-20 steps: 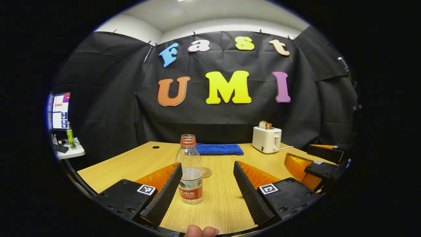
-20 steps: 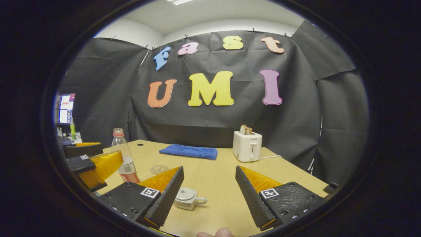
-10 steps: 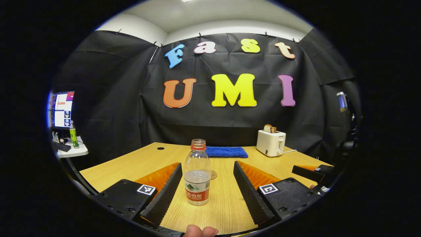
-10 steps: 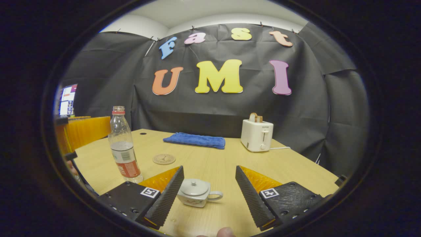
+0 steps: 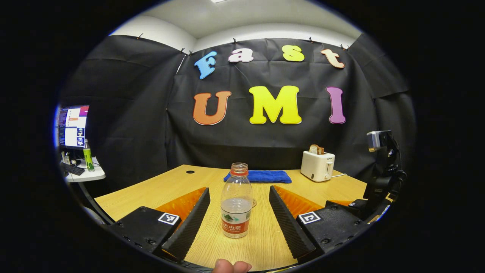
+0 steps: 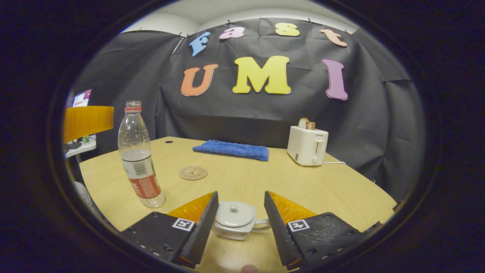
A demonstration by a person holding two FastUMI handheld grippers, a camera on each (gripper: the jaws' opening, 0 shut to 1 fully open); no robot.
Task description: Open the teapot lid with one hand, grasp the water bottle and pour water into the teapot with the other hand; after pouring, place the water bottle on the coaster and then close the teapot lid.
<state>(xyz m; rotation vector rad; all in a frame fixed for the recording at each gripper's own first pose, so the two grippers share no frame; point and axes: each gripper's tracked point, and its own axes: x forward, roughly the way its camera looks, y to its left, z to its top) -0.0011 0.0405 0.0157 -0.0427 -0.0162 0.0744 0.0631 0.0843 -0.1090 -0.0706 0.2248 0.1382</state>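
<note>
A clear water bottle (image 5: 237, 204) with no cap and a red label stands upright on the wooden table (image 5: 159, 189), about a third full. My left gripper (image 5: 238, 189) is open, its fingers on either side of the bottle without touching it. In the right gripper view a small white teapot (image 6: 235, 222) with its lid (image 6: 235, 214) on sits low between the fingers of my right gripper (image 6: 240, 194). That gripper is open, with its jaws narrowed close around the pot. The bottle (image 6: 138, 159) stands to the left there, and a round coaster (image 6: 193, 173) lies behind it.
A folded blue cloth (image 6: 231, 149) lies at the table's far side. A white toaster (image 6: 307, 146) holding bread stands at the back right, its cord trailing right. A side desk with a monitor (image 5: 72, 127) is off to the left. A thumb tip (image 5: 231, 266) shows at the bottom.
The bottle has come to the middle between the left fingers. The right gripper has moved in on the teapot, and its fingers have narrowed around it.
</note>
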